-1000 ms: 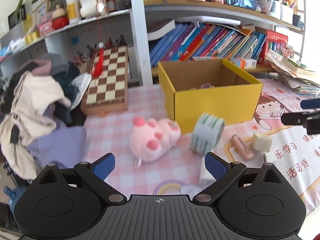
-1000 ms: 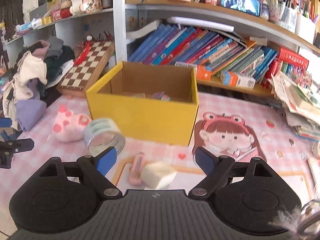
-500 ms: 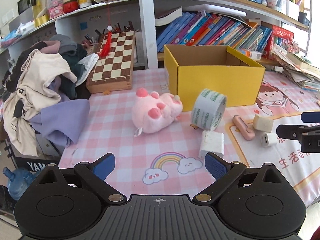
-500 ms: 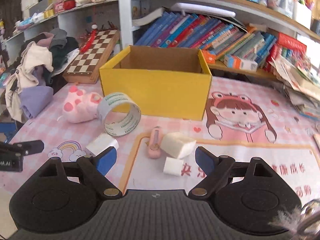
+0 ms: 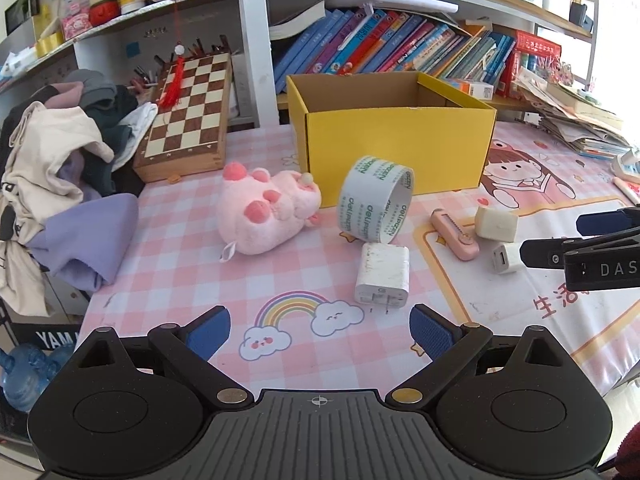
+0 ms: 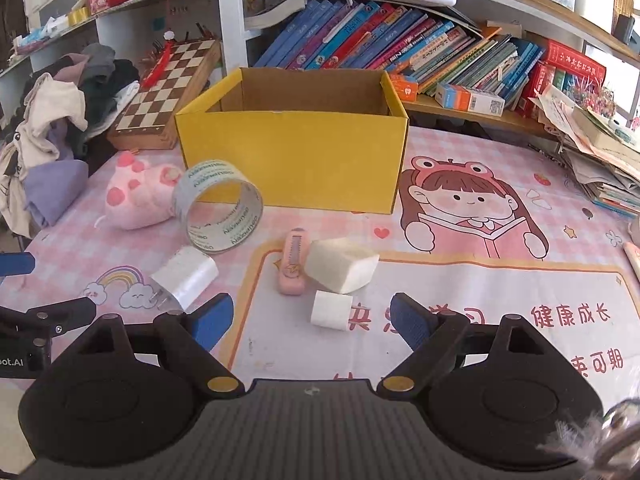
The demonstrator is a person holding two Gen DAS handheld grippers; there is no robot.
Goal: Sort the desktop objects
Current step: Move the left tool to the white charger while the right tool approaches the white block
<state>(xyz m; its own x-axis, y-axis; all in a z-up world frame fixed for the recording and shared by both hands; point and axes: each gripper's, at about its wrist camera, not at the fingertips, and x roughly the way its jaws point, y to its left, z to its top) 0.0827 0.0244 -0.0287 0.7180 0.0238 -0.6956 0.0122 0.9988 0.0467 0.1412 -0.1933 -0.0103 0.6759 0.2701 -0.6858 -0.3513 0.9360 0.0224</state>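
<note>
Sorting appears barely begun. At frame centre, the tape roll (image 5: 375, 199), plush pig (image 5: 267, 212), white charger (image 5: 383, 275) and pink cutter (image 6: 293, 265) lie loose before the yellow box (image 5: 400, 148). The left gripper (image 5: 319, 330) and right gripper (image 6: 310, 320) hover spread, holding nothing.

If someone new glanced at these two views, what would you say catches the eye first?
Probably the open yellow box at the back of the pink mat, in front of the bookshelf. Next, the roll of tape standing on edge before its left corner, beside the pink plush toy. Both open grippers, left and right, hold nothing.
</note>
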